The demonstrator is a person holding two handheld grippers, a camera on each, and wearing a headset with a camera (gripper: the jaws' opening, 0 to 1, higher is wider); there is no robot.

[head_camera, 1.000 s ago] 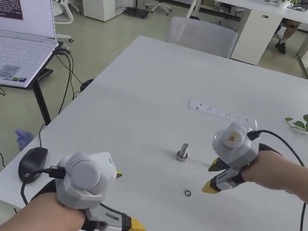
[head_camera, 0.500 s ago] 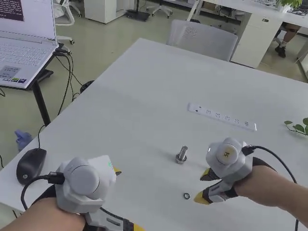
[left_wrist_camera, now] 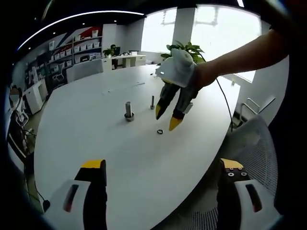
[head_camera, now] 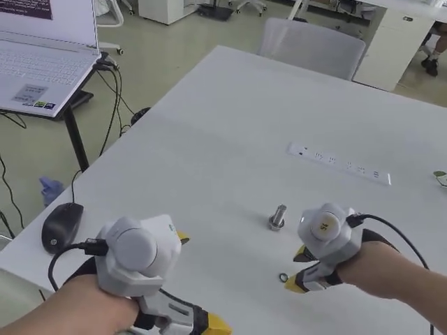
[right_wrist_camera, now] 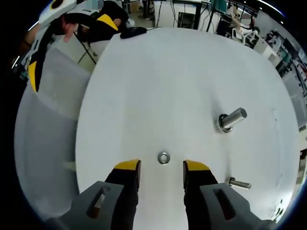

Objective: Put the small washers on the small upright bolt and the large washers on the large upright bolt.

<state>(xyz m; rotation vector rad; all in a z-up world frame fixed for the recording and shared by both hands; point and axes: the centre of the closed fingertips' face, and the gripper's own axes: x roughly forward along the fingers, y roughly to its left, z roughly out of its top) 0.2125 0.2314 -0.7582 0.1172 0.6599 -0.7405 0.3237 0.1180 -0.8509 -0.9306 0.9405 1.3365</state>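
A small washer [head_camera: 283, 278] lies flat on the white table [head_camera: 223, 139], just left of my right gripper [head_camera: 297, 271]. In the right gripper view the washer [right_wrist_camera: 164, 157] sits a little ahead of the right gripper [right_wrist_camera: 162, 166], whose yellow-tipped jaws stand open to either side of it. The large upright bolt [head_camera: 277, 218] [right_wrist_camera: 231, 119] stands beyond. A small bolt [right_wrist_camera: 238, 183] [left_wrist_camera: 152, 102] stands to the right. My left gripper [head_camera: 199, 281] [left_wrist_camera: 163, 165] hovers wide open near the table's front edge, holding nothing.
A white power strip [head_camera: 342, 164] lies further back on the table. A black mouse [head_camera: 61, 227] rests at the table's left corner. A laptop [head_camera: 42, 63] stands on a side stand at the left, and a grey chair [head_camera: 314, 45] is at the far edge.
My right gripper has come down and leftward, closer to the washer. The left gripper has stayed roughly where it was. The head camera has shifted.
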